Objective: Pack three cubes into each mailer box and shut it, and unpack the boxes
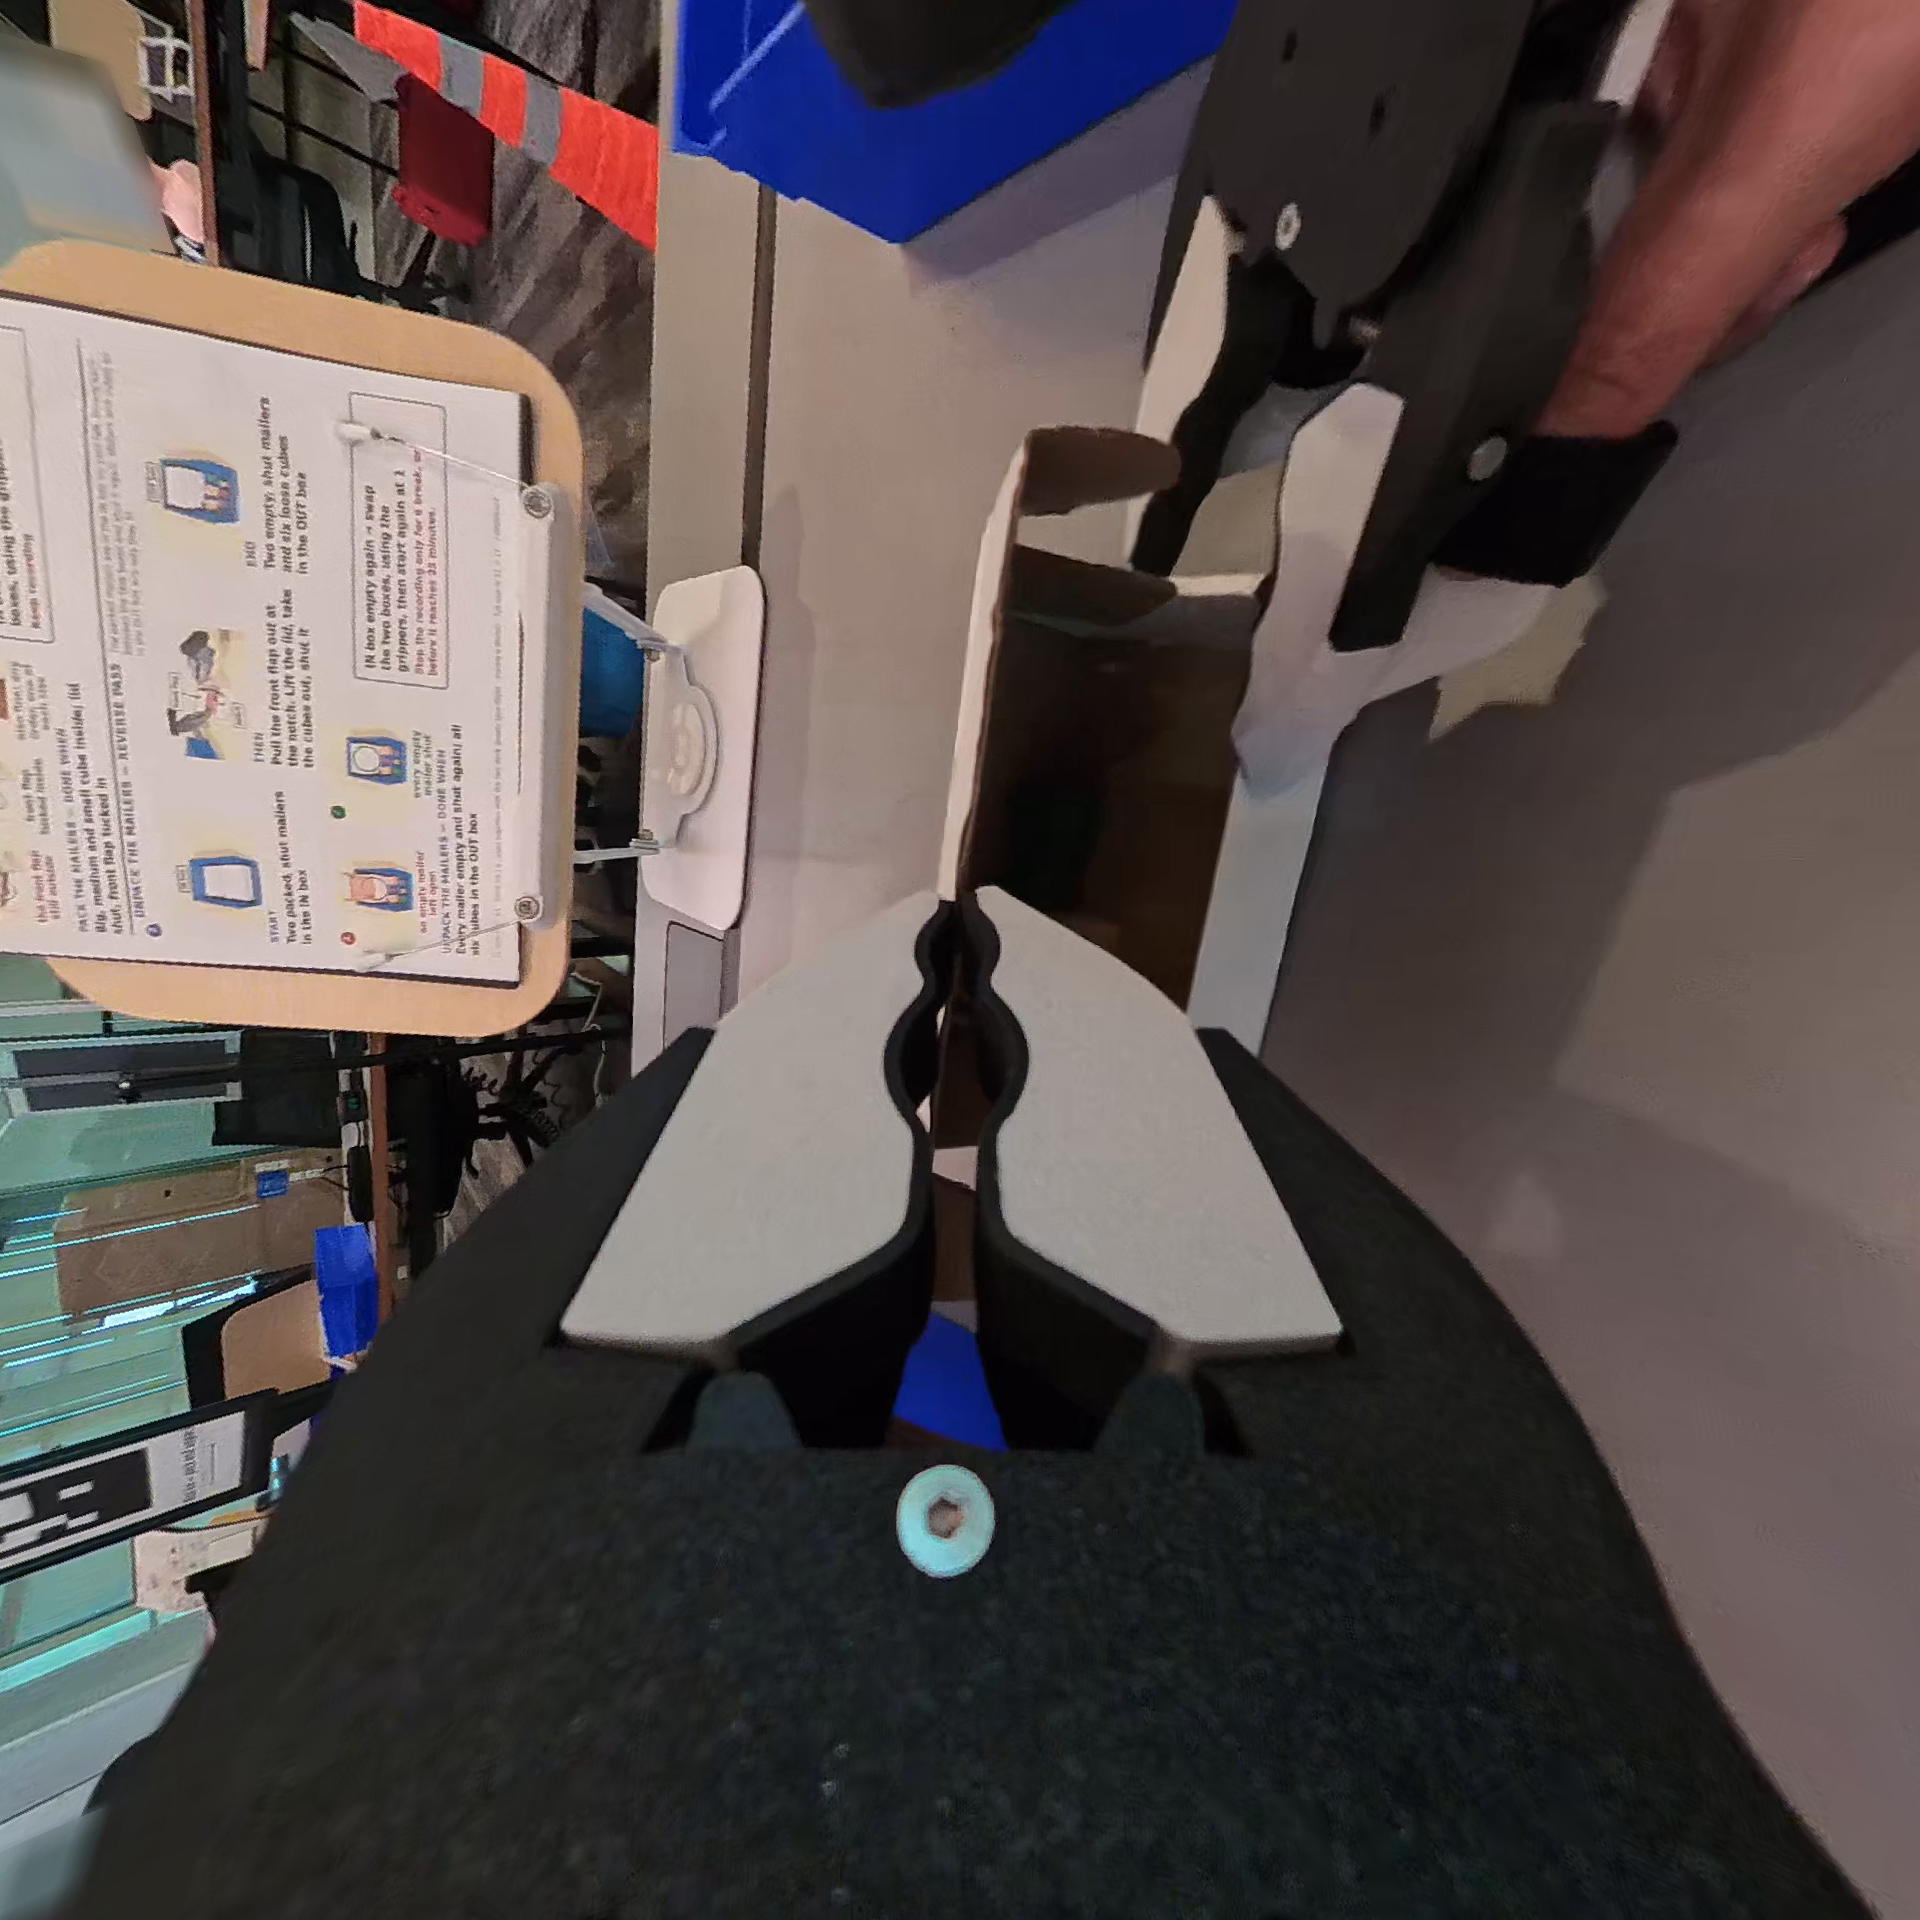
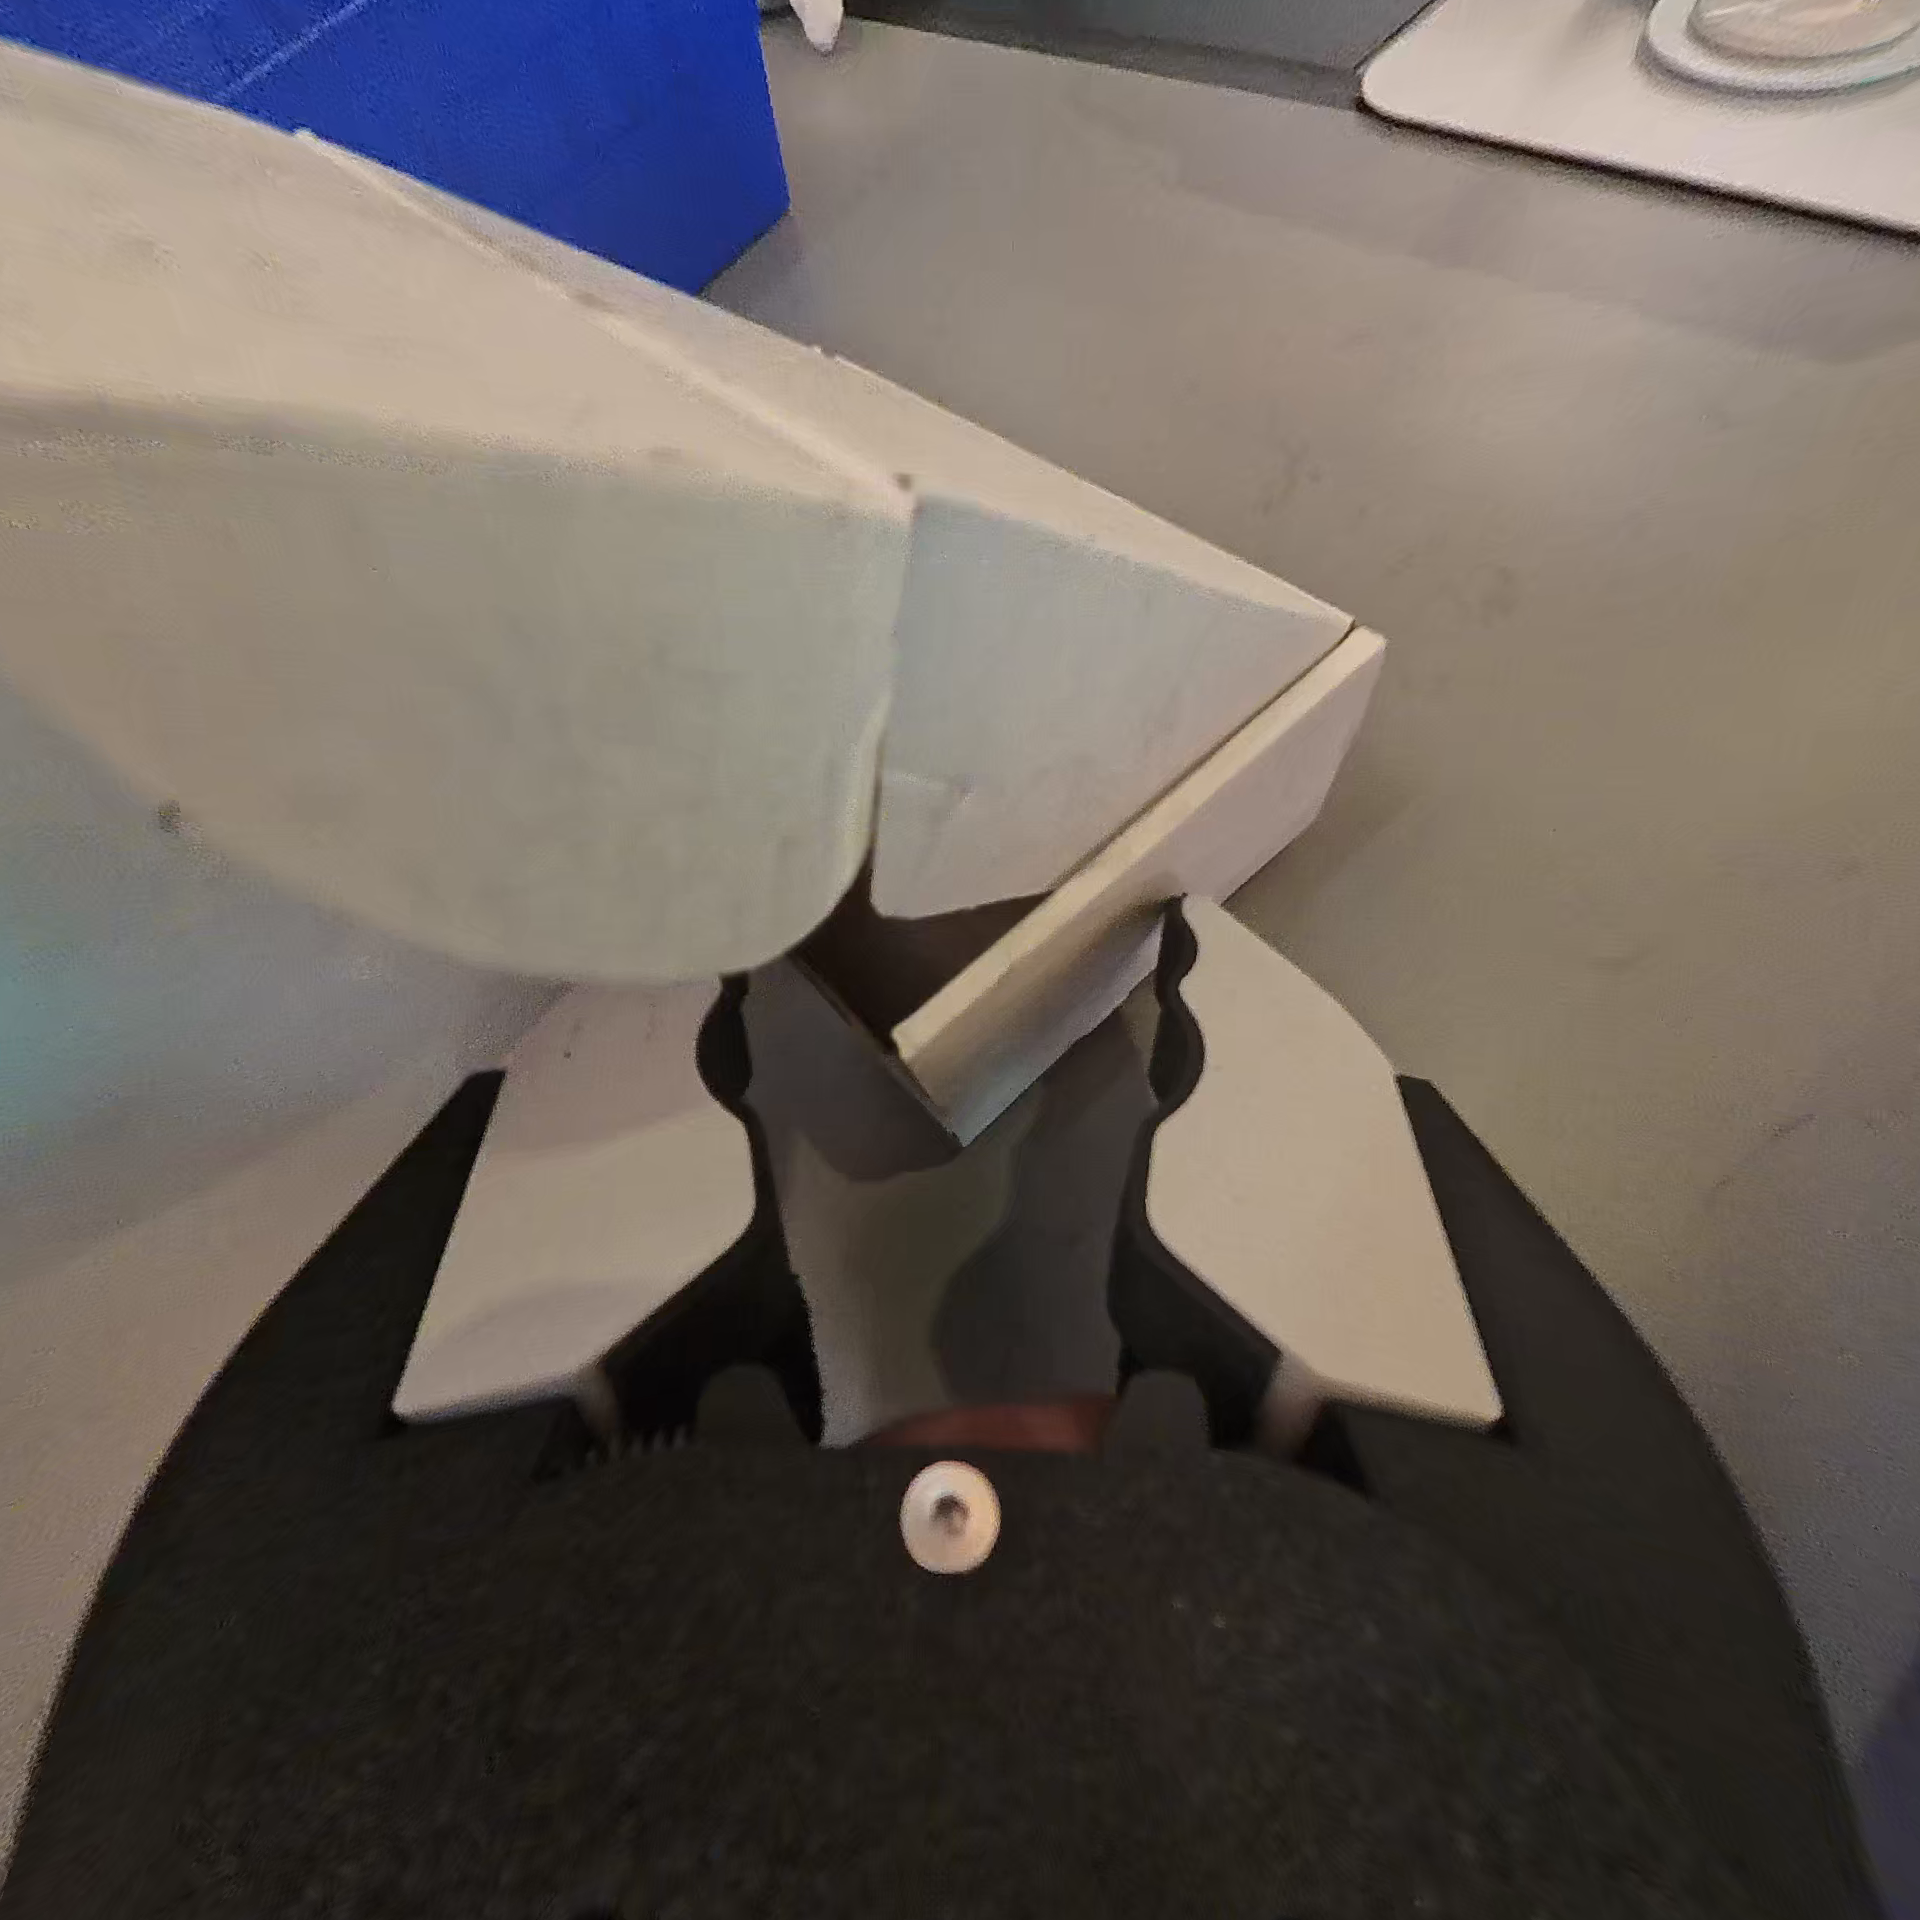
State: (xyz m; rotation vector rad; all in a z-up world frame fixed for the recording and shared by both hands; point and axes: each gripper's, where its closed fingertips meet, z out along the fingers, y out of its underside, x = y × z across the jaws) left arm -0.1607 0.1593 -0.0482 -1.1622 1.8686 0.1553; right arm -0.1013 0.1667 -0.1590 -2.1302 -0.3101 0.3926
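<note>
The left gripper point(image 1: 958, 920) is clenched: its two fingers meet at the tips and pinch the thin edge of a side wall of the mailer box point(image 1: 1101, 748). The box is white outside and brown inside. In the left wrist view it stands open, and the part of its brown interior that shows holds no cubes. The camera is rolled, so the scene appears turned on its side.

The right gripper point(image 2: 951, 940) is released, with its jaws spread wide. One corner of the box point(image 2: 1049, 1018) sits between the two fingers; contact with the pads cannot be confirmed. In the left wrist view the right gripper point(image 1: 1236, 582) appears at the far end of the box, held by a hand point(image 1: 1745, 208), with one finger reaching inside the box and the other lying outside on the white lid flap point(image 1: 1340, 623).

In the right wrist view the lid point(image 2: 436, 644) is raised and tilted over the box, and a side flap point(image 2: 1060, 727) hangs from its edge above the open corner.

The box rests on a grey table point(image 2: 1507, 520). A blue bin point(image 2: 540, 104) stands just behind the box. A white pad point(image 2: 1621, 135) lies farther back on the table. An instruction sheet on a wooden board point(image 1: 291, 644) stands beyond the table edge.
</note>
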